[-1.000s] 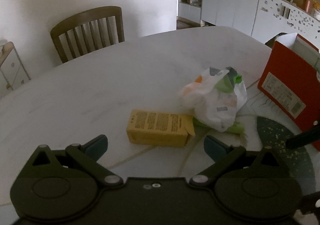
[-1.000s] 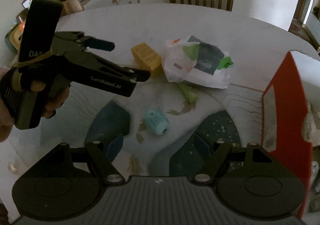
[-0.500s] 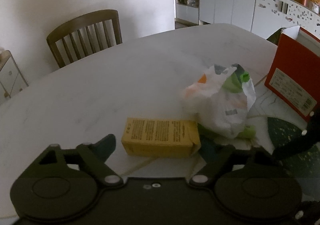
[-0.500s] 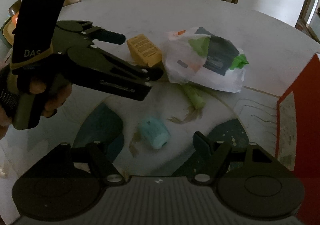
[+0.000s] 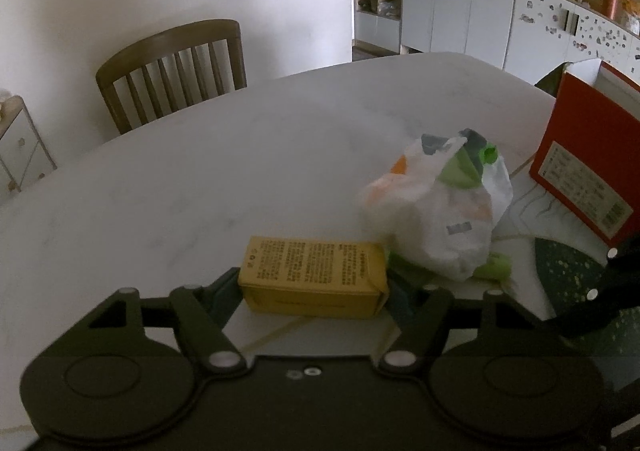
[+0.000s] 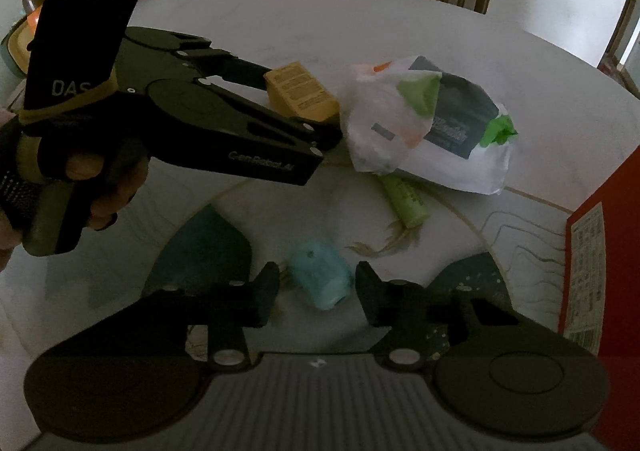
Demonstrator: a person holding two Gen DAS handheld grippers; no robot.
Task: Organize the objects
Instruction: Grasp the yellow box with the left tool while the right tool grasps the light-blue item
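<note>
A yellow carton lies on its side on the white table, and also shows in the right wrist view. My left gripper is open with its fingers at either end of the carton. A white plastic bag of items lies right of it. A small teal roll lies between the open fingers of my right gripper; I cannot tell if they touch it. A green tube pokes out from under the bag.
A red open box stands at the right, its side also in the right wrist view. A wooden chair stands at the table's far side. White cabinets line the back wall. The tabletop has dark teal patches.
My left gripper has moved forward until its fingers flank the yellow carton. My right gripper has moved down and forward until its fingers flank the teal roll.
</note>
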